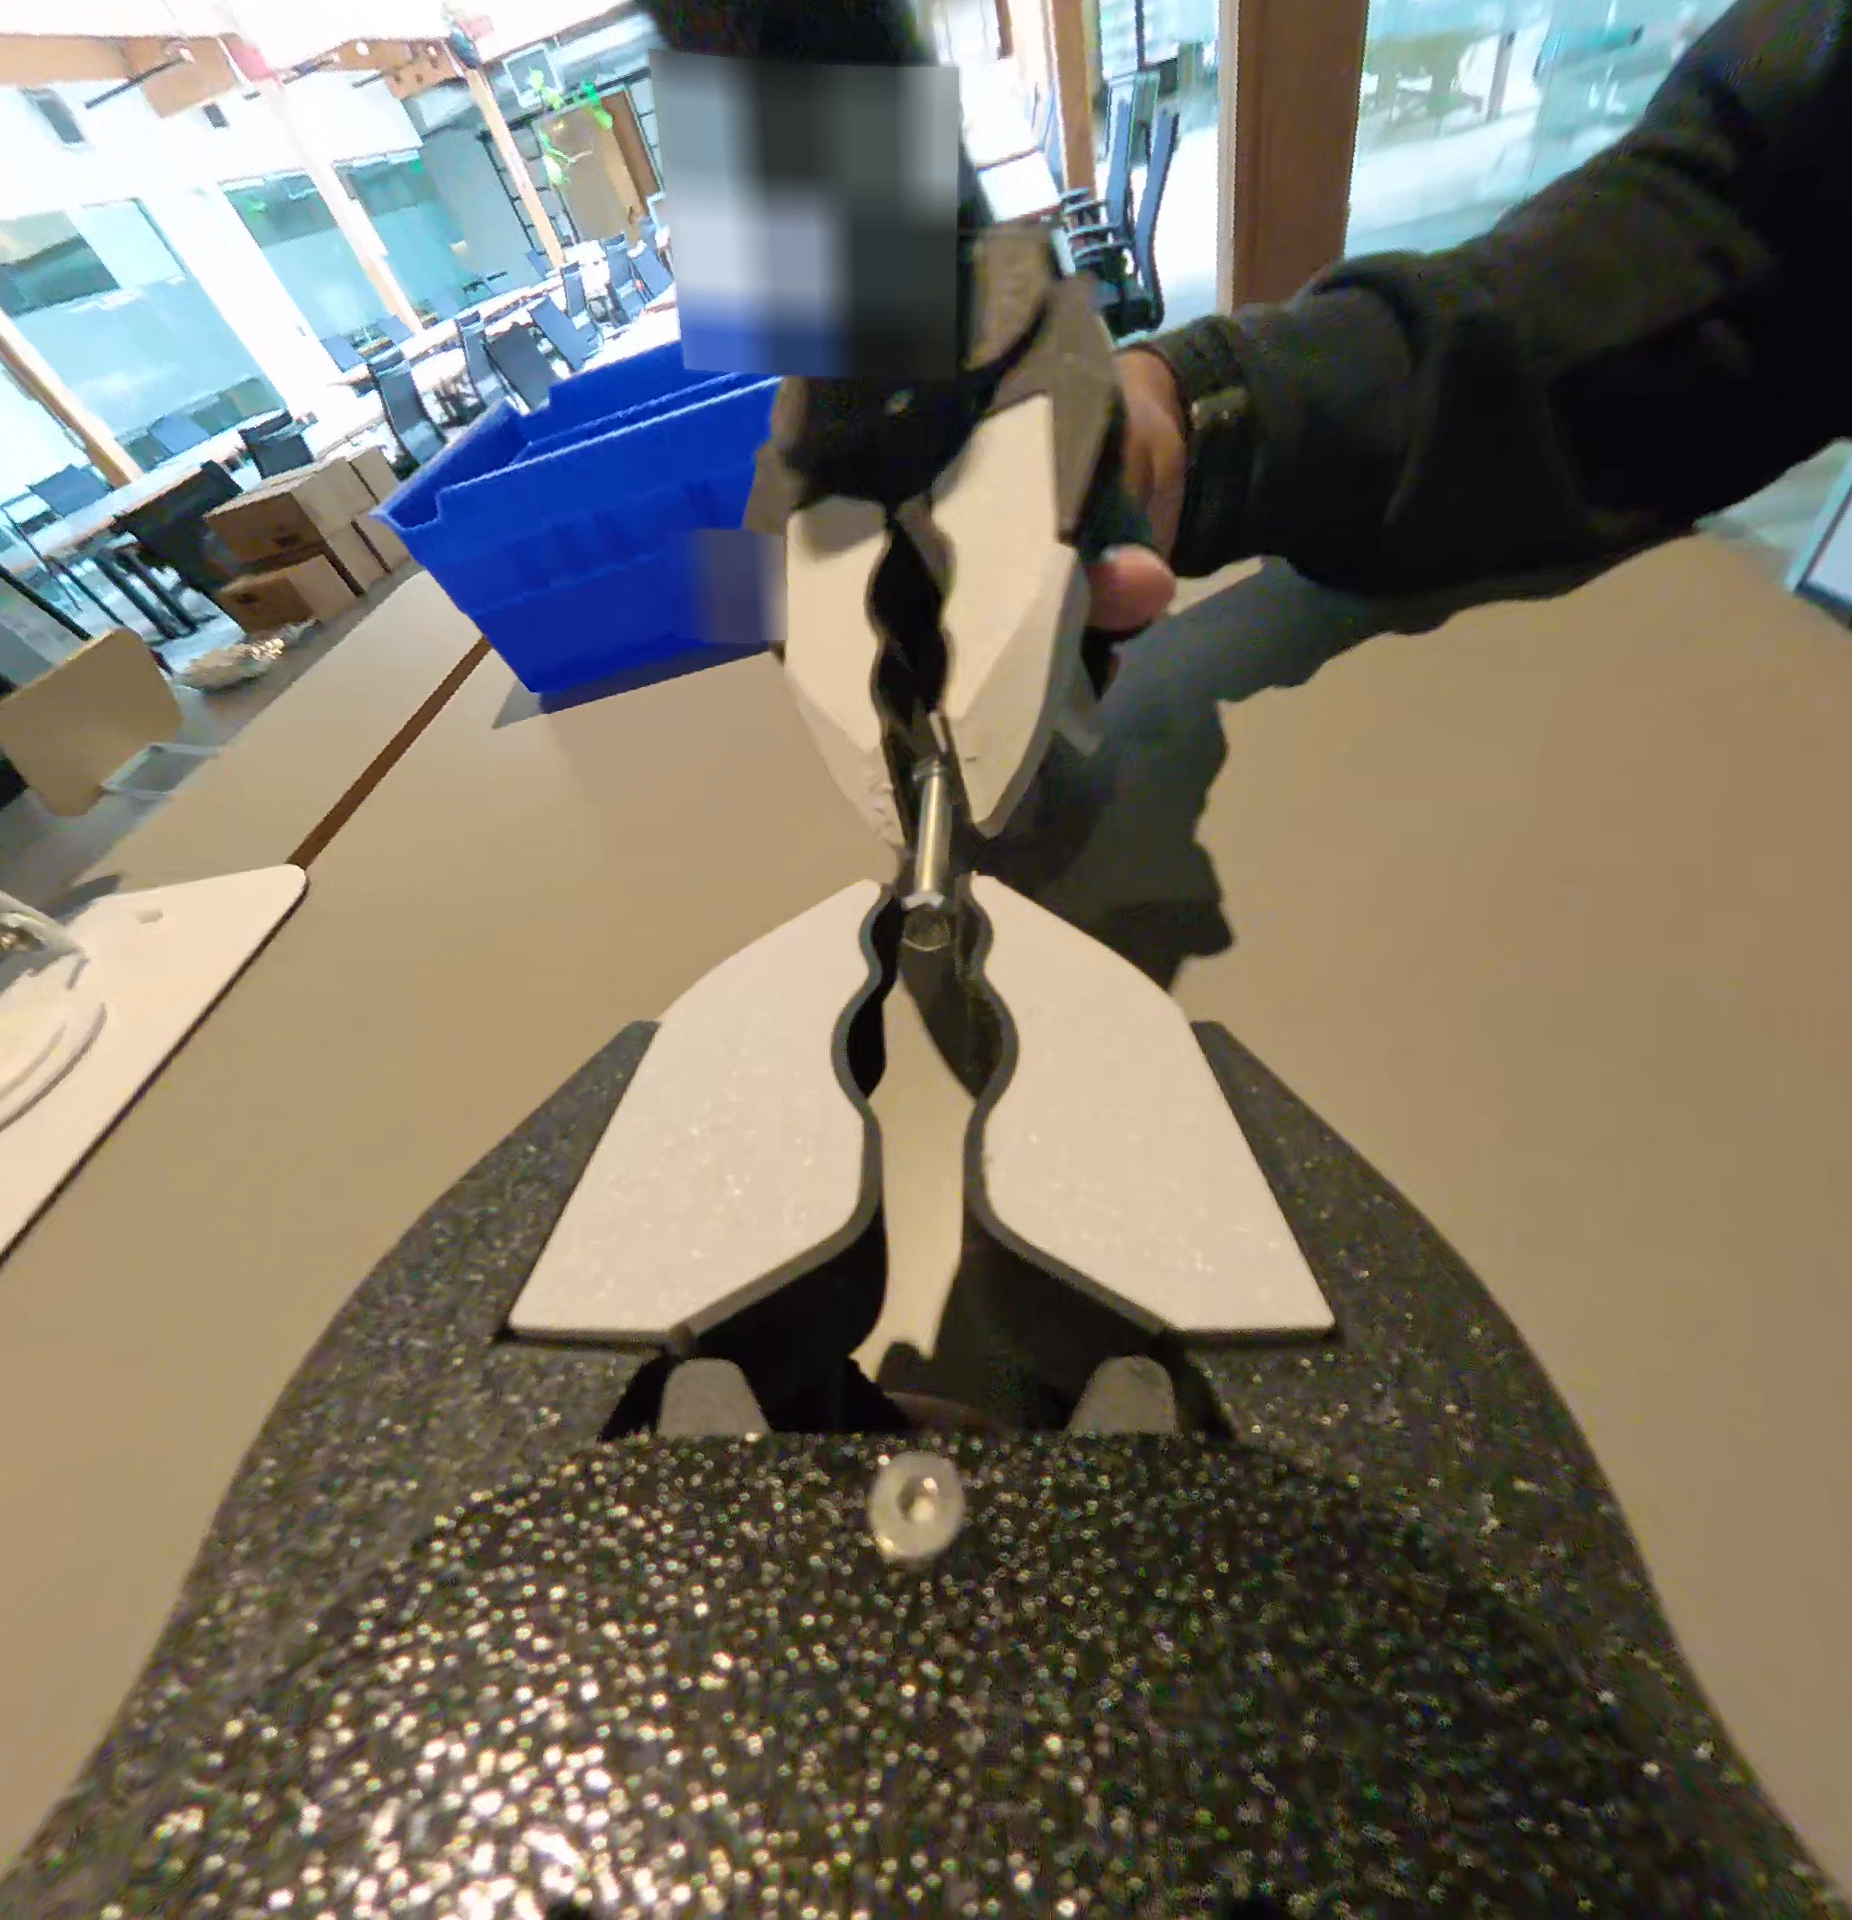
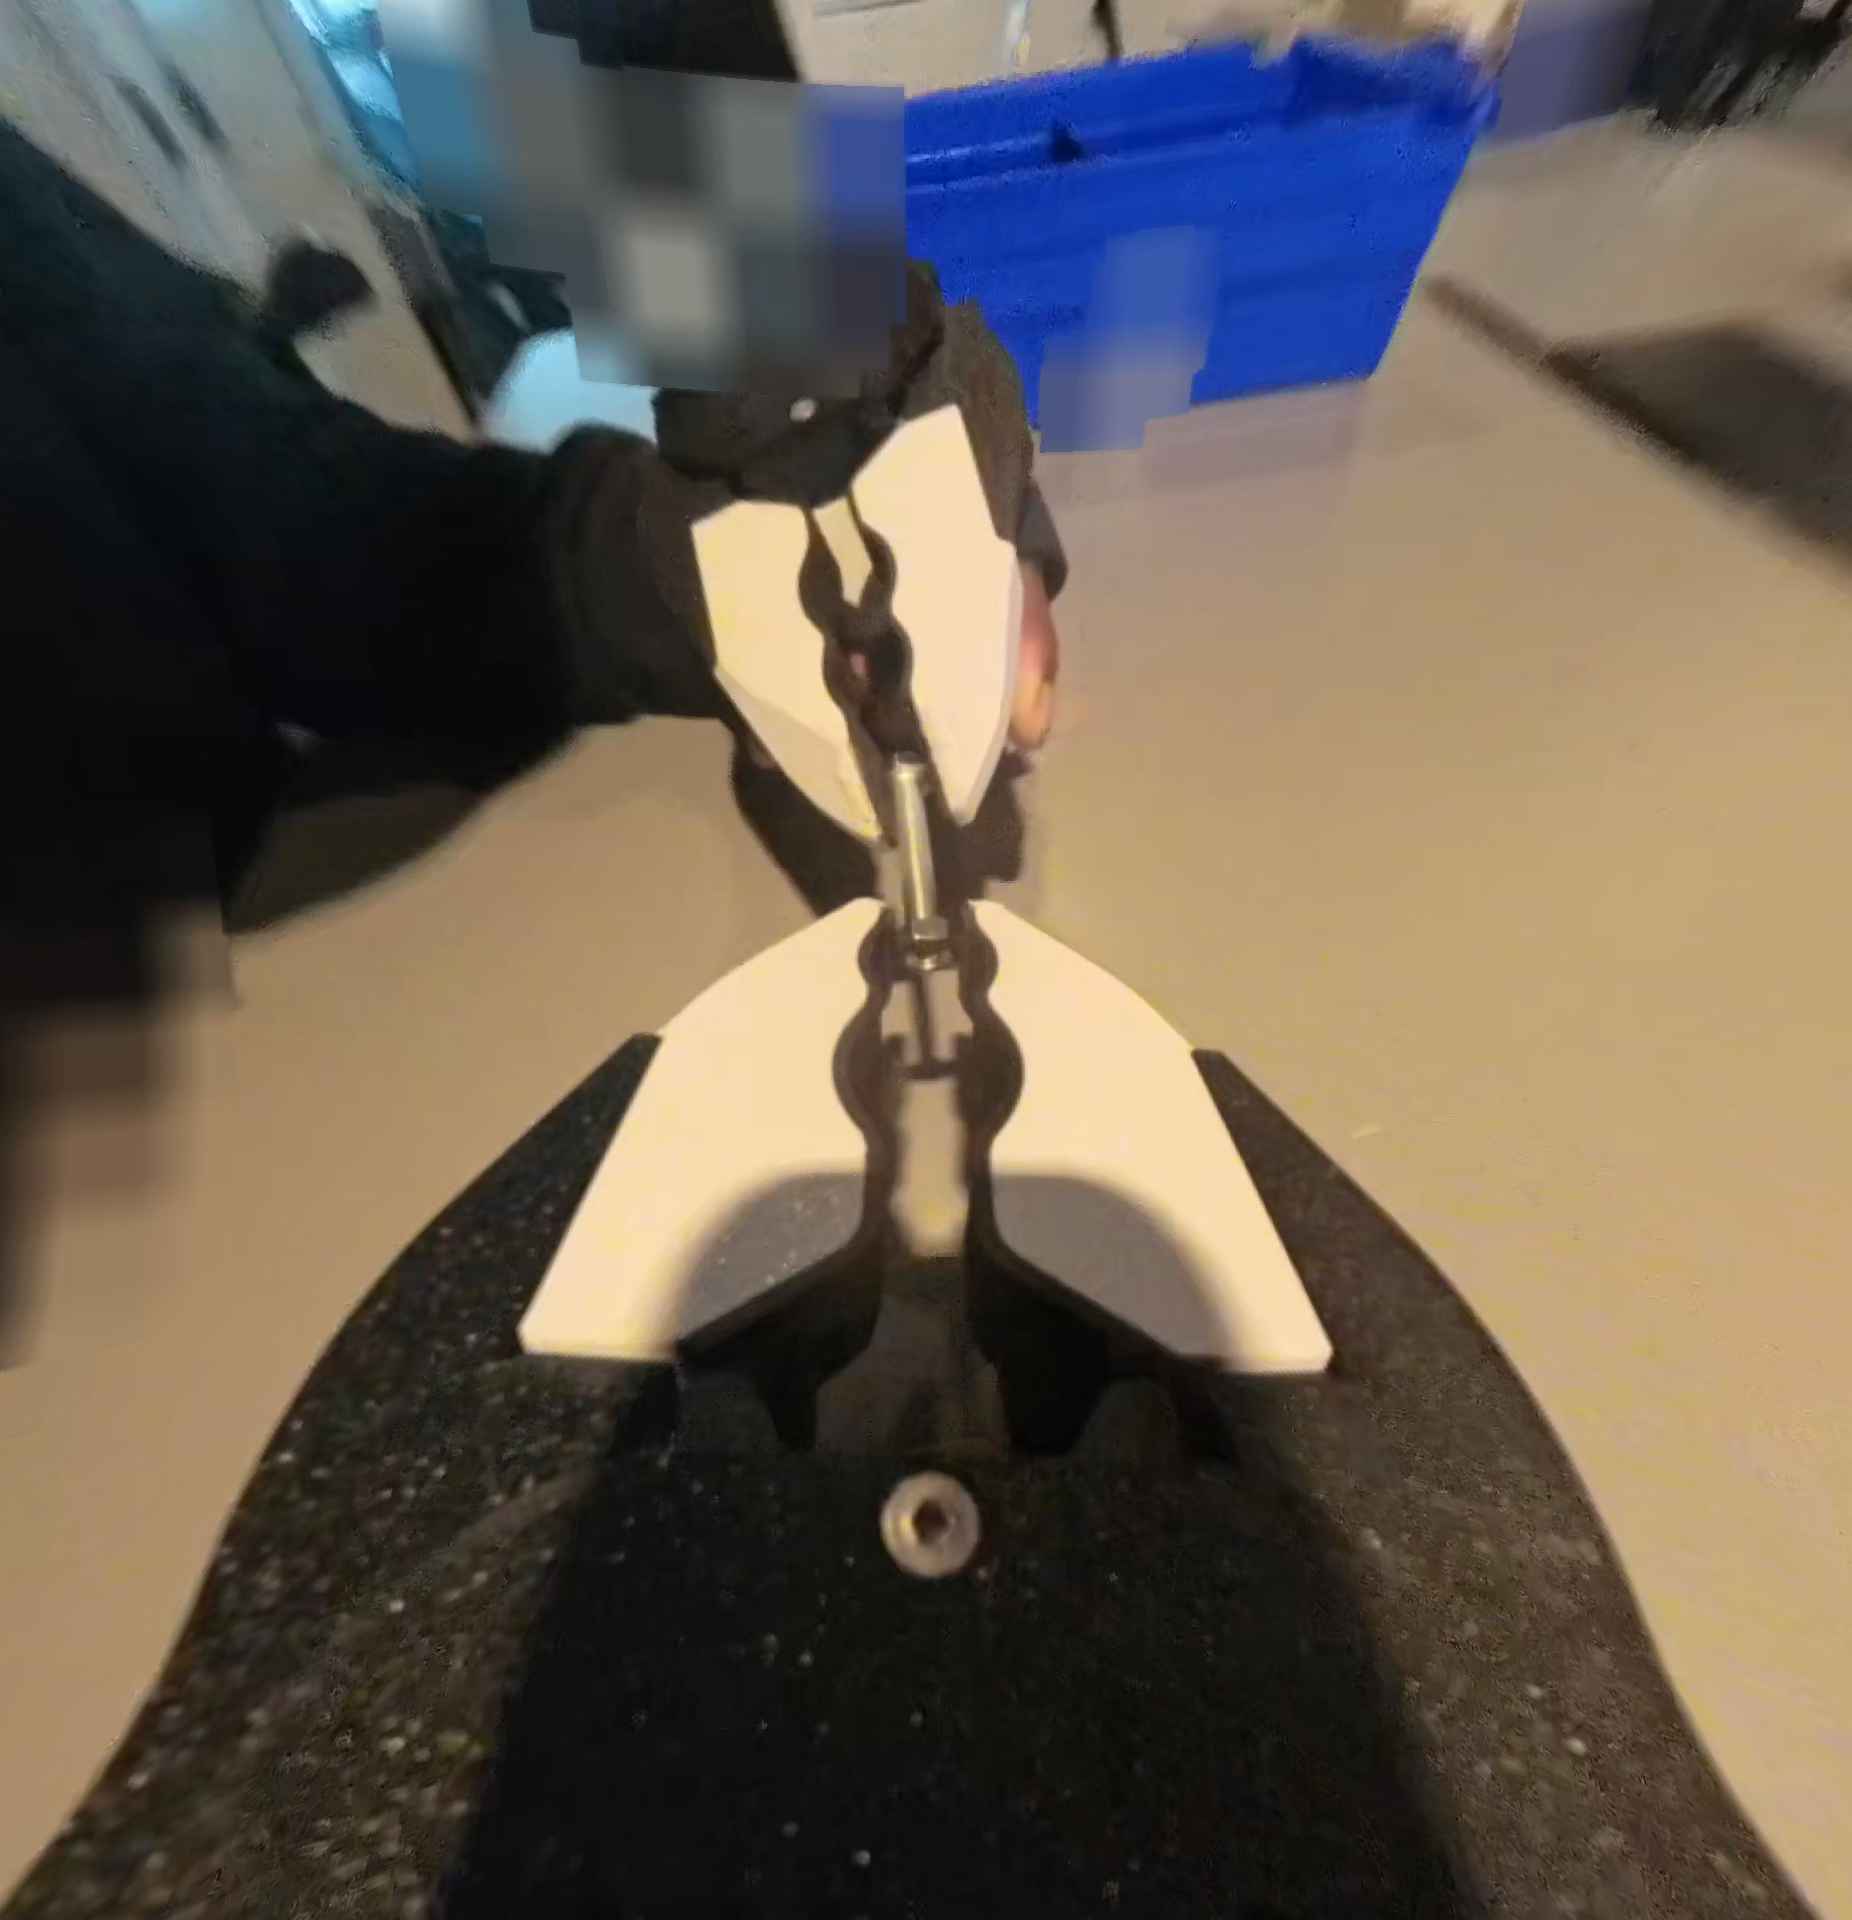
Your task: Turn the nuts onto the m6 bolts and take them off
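Between my left gripper's [image 1: 924, 914] fingertips, nearest the left wrist camera, sits the silver hex end [image 1: 927, 927] of the bolt [image 1: 930, 831]. I cannot tell whether that hex is a nut or the bolt head. The left jaws are clenched on it, with only a narrow gap behind the tips.

From there the bolt runs forward and slightly upward, clear of the beige worktop [image 1: 1524, 1039]. Its far end is nipped between the tips of the right gripper [image 1: 917, 790], which points back toward the left one, nearly tip to tip. The right wrist view is blurred, but it agrees: the right jaws are clenched on the bolt, with a thin shaft lying in the slot between the fingers.

Beyond the right gripper, a person's hand [image 1: 1140, 499] in a dark sleeve [image 1: 1524, 364] holds its handle.

At the left edge of the worktop lies a white board [image 1: 174, 956]. Farther back stand stacked blue bins [image 1: 589, 540]. Cardboard boxes [image 1: 288, 540] and dark chairs [image 1: 402, 395] stand beyond them.
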`<control>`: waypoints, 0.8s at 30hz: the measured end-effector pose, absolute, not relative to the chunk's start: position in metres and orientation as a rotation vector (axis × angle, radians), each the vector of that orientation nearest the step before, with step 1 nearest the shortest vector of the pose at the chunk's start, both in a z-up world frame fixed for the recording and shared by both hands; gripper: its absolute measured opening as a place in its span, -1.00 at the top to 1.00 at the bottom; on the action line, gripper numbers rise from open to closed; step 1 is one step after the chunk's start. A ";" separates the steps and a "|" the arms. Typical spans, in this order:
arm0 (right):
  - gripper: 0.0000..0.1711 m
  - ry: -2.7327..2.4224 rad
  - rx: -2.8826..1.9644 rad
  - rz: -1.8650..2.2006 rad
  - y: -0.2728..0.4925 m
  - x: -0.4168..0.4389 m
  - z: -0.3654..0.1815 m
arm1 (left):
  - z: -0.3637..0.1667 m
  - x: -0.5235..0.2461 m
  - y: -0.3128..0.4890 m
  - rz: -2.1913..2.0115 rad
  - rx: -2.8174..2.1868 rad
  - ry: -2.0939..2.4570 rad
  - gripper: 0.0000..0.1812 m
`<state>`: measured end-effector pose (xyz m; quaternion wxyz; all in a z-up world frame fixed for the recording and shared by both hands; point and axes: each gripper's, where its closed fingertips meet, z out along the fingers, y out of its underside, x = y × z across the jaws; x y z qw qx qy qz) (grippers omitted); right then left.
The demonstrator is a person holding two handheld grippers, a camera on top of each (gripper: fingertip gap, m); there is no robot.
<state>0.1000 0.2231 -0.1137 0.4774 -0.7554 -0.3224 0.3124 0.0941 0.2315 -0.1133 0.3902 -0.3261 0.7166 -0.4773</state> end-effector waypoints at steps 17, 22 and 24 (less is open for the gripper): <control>0.59 -0.898 -1.615 0.340 0.235 0.107 -0.099 | -0.099 0.094 0.237 -1.399 -0.925 1.724 0.89; 0.87 -0.871 -1.623 0.407 0.232 0.100 -0.095 | -0.099 0.093 0.235 -1.391 -0.909 1.731 0.89; 0.87 -0.812 -1.731 0.566 0.231 0.100 -0.101 | -0.106 0.094 0.236 -1.278 -0.865 1.766 0.89</control>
